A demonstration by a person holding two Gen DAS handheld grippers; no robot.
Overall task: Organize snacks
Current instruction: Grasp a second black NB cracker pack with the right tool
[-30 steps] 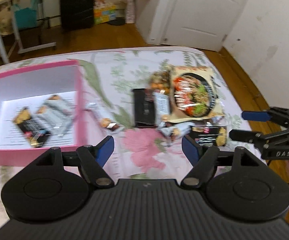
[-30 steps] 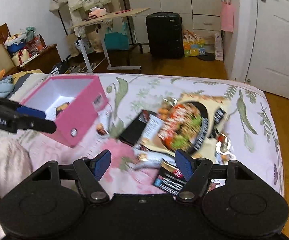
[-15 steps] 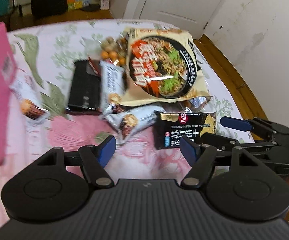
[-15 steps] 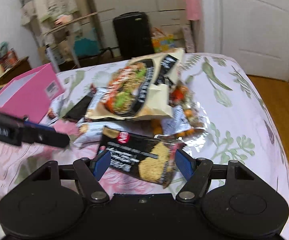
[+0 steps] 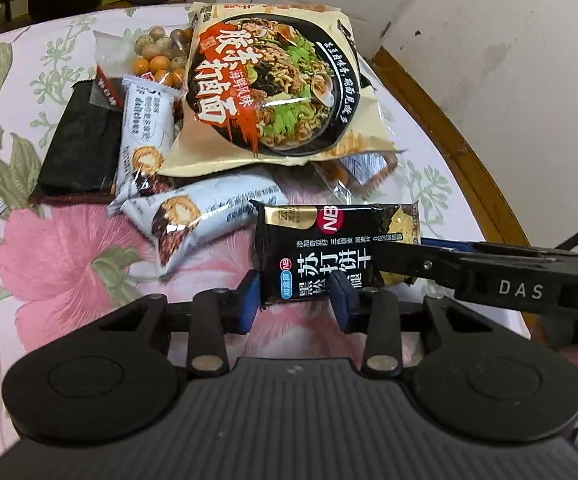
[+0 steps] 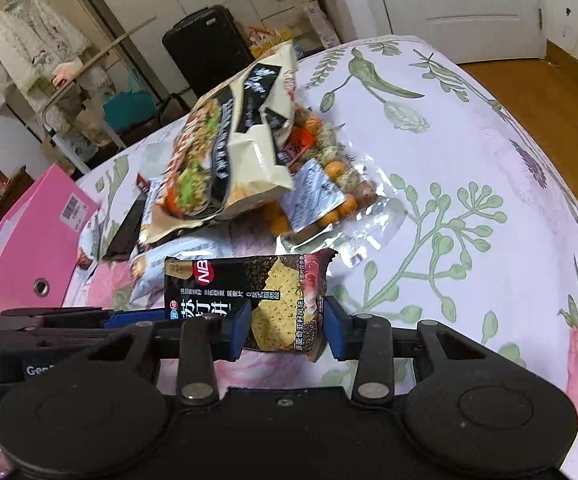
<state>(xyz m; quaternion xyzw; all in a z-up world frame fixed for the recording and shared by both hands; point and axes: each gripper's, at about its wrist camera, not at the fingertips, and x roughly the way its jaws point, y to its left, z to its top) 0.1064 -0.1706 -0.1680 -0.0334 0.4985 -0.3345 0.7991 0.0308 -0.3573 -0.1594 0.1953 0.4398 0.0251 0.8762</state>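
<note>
A black cracker packet (image 5: 329, 236) (image 6: 249, 280) lies at the near edge of a snack pile on the floral bedcover (image 6: 469, 160). My left gripper (image 5: 293, 304) is closing on the packet's left half, blue pads against it. My right gripper (image 6: 285, 330) is closing on the right half, with the pads pressing its sides. Each gripper shows in the other's view: the right gripper (image 5: 401, 254) reaches in from the right, the left gripper (image 6: 145, 320) from the left. The pink box (image 6: 37, 236) stands to the far left.
Behind the packet are a large noodle bag (image 5: 273, 84), two white roll snacks (image 5: 197, 220), a flat black packet (image 5: 81, 148) and a clear bag of coated nuts (image 6: 329, 184). The bed's edge and wooden floor (image 5: 469, 168) lie to the right.
Both grippers came down and forward to the black cracker packet, and their jaws narrowed onto its two halves. The pink box slid out of the left wrist view.
</note>
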